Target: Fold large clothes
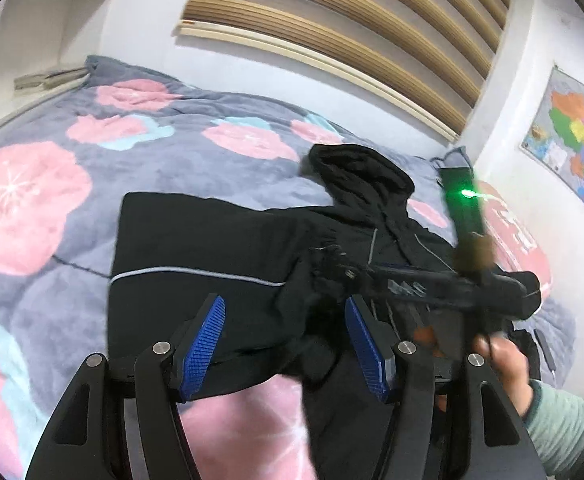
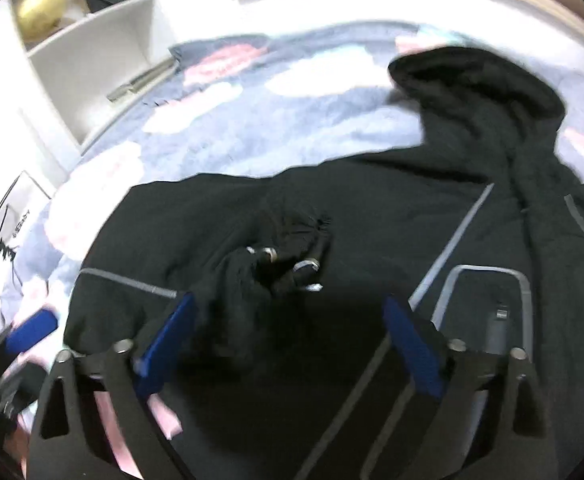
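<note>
Left gripper (image 1: 286,344) hovers open-jawed, empty, over the black hooded jacket (image 1: 212,248) on the floral bedspread (image 1: 32,200); right gripper (image 2: 288,344) gapes above its bunched sleeve. Next, probably: pinch the sleeve.

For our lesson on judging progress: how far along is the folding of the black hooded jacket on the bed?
Done: one side of the black hooded jacket with grey piping looks folded over, a bunched cuff lying on top. In hand: nothing; the left hand-held gripper and right hand-held gripper are open above it. Left: the hood still lies spread on the floral blanket.
</note>
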`<move>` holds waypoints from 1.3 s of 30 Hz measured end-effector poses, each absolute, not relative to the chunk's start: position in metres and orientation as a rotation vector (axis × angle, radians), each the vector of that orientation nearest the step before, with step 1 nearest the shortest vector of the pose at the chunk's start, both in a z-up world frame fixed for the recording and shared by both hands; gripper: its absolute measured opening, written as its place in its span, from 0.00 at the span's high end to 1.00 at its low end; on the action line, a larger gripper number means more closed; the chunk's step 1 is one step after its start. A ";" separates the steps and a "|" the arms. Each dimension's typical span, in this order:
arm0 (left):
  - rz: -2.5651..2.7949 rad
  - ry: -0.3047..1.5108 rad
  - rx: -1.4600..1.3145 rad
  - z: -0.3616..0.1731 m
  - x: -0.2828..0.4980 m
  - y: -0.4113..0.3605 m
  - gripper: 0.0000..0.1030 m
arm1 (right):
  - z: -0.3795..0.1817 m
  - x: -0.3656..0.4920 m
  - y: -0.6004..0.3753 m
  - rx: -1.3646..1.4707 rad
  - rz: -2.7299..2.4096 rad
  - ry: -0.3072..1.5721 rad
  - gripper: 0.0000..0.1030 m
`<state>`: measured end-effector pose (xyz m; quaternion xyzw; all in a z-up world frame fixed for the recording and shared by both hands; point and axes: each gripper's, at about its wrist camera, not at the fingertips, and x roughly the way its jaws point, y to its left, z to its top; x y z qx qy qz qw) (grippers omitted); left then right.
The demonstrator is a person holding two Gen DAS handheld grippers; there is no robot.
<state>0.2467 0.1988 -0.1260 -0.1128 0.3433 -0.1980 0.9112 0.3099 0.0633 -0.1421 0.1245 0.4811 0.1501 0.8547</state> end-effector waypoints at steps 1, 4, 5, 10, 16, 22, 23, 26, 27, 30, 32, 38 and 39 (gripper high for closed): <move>-0.396 0.715 -0.233 -0.128 0.247 0.202 0.38 | -0.146 0.315 0.064 0.284 0.322 1.022 0.30; -0.357 0.731 -0.225 -0.133 0.252 0.205 0.38 | -0.154 0.326 0.068 0.321 0.374 1.034 0.57; -0.342 0.735 -0.221 -0.133 0.253 0.205 0.38 | -0.150 0.325 0.069 0.301 0.377 1.018 0.59; -0.300 0.731 -0.220 -0.126 0.255 0.205 0.38 | -0.101 0.303 0.045 0.220 0.365 0.891 0.71; -0.328 0.706 -0.196 -0.102 0.267 0.168 0.38 | -0.037 0.271 -0.044 0.210 0.242 0.782 0.73; -0.420 0.732 -0.179 -0.095 0.289 0.102 0.38 | -0.004 0.241 -0.147 0.185 0.017 0.734 0.73; -0.440 0.737 -0.169 -0.096 0.292 0.088 0.38 | -0.002 0.237 -0.163 0.179 -0.017 0.729 0.73; -0.484 0.768 -0.122 -0.103 0.300 0.050 0.38 | -0.010 0.231 -0.218 0.159 -0.147 0.747 0.73; -0.495 0.788 -0.106 -0.109 0.304 0.038 0.38 | -0.019 0.232 -0.234 0.173 -0.160 0.772 0.73; -0.480 0.862 -0.059 -0.134 0.321 0.011 0.38 | -0.061 0.235 -0.267 0.232 -0.146 0.880 0.73; -0.443 0.960 -0.033 -0.165 0.337 -0.005 0.38 | -0.097 0.239 -0.279 0.236 -0.167 0.951 0.73; -0.418 1.021 -0.011 -0.204 0.349 -0.008 0.38 | -0.190 0.227 -0.310 0.396 -0.148 1.063 0.71; -0.418 1.019 0.005 -0.203 0.347 -0.009 0.38 | -0.187 0.226 -0.312 0.396 -0.139 1.060 0.69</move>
